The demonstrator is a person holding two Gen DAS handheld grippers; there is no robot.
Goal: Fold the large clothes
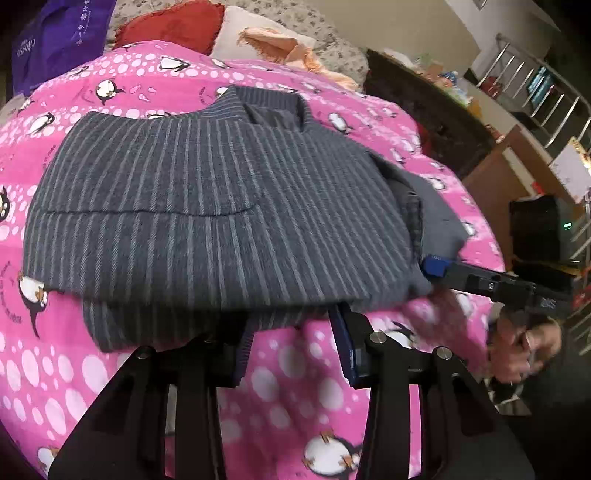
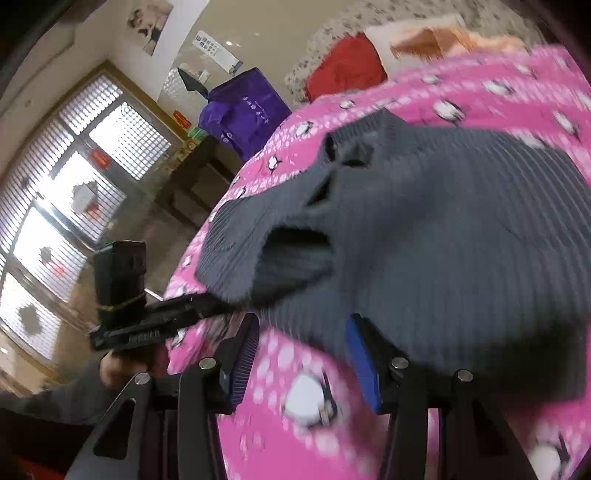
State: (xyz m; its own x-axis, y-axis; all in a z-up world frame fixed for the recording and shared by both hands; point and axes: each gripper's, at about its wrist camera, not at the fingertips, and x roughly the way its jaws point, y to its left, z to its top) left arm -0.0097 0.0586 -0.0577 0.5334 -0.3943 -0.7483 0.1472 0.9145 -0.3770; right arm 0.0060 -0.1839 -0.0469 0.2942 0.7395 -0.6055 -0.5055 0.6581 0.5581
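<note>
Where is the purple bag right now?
The purple bag sits beyond the pink penguin blanket, top-left in the left wrist view, beside the red cushion.

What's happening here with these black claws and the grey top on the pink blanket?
A person is folding a large grey striped garment on a pink penguin-print blanket, holding a two-finger claw in each hand. The garment already lies folded into a compact bundle. The left claw sits at its near edge with its fingers apart, and nothing looks pinched between them. The right claw is likewise open over the blanket beside the garment. The hand holding the right claw shows at the side.
</note>
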